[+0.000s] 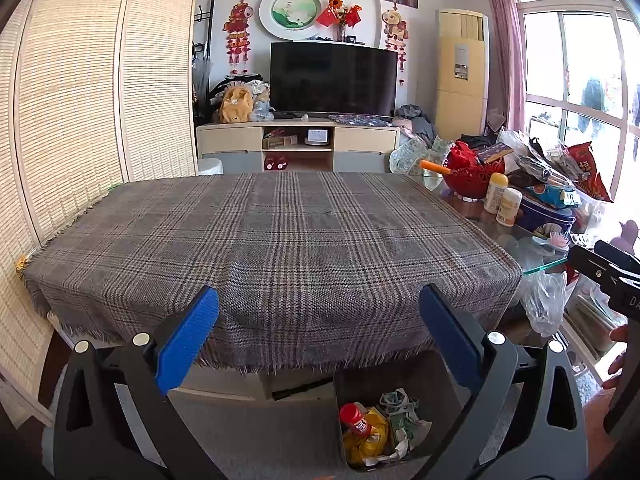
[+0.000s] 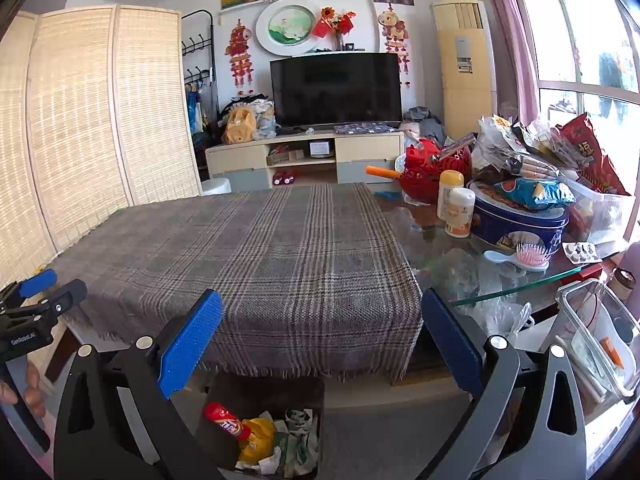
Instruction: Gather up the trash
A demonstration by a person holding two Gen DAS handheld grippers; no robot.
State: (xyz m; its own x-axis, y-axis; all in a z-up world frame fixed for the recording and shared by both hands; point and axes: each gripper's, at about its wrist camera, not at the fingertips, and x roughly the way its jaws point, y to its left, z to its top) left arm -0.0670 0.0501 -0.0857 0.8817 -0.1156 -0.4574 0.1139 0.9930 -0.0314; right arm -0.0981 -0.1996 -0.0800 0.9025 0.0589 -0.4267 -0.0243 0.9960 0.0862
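A dark trash bin (image 1: 344,384) stands on the floor under the table's near edge. It holds a red bottle (image 1: 355,420), a yellow wrapper (image 1: 366,440) and crumpled paper. It also shows in the right wrist view (image 2: 224,400), with the red bottle (image 2: 226,420). My left gripper (image 1: 319,300) is open and empty, above the bin at the near edge of the plaid tablecloth (image 1: 272,240). My right gripper (image 2: 322,306) is open and empty, over the cloth's near right corner (image 2: 280,260). No loose trash shows on the cloth.
The glass table's right part (image 2: 440,248) carries a red basket (image 2: 434,172), two white bottles (image 2: 456,204), a blue tin (image 2: 516,216), snack bags, a pink hairbrush (image 2: 530,258) and a pill strip. A clear box (image 2: 600,336) stands at lower right. A folding screen (image 1: 72,120) stands left.
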